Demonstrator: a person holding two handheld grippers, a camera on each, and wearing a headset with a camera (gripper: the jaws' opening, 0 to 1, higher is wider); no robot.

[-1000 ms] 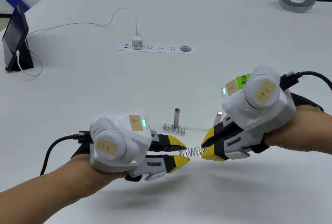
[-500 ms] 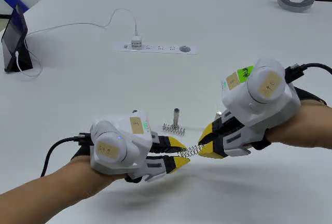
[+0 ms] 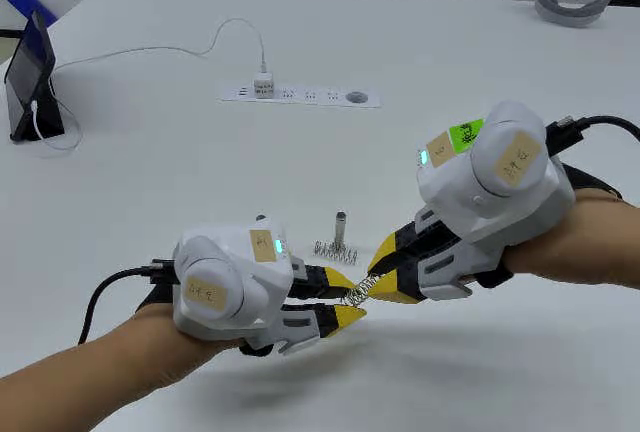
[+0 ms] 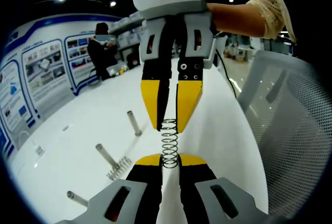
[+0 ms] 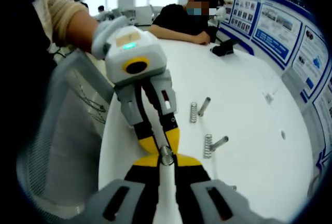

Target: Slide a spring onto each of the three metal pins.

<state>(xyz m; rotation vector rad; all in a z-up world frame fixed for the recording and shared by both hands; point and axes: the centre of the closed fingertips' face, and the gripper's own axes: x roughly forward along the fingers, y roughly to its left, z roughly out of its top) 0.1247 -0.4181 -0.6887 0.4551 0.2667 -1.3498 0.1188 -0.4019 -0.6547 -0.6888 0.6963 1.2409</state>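
Closing in: over the last sec the right gripper (image 4: 169, 125) has drawn up to the left gripper (image 4: 169, 161). The spring (image 4: 169, 143) strung btwn them, stretched long a moment ago, now spans a short gap near the tabletop's (image 3: 150, 182) front edge. Both sets of jaws pinch it, one end each. Just behind, a pin (image 3: 341, 226) stands bare w/ a loose spring (image 3: 335, 249) at its foot. No pin looks sleeved yet, so the job seems barely begun. The white tabletop also holds a power strip (image 3: 300, 94) toward the far edge and a tablet (image 3: 30, 72) at the left edge. Poster boards (image 4: 46, 73) line the room; a person (image 5: 181, 24) leans on the tabletop's edge beyond.
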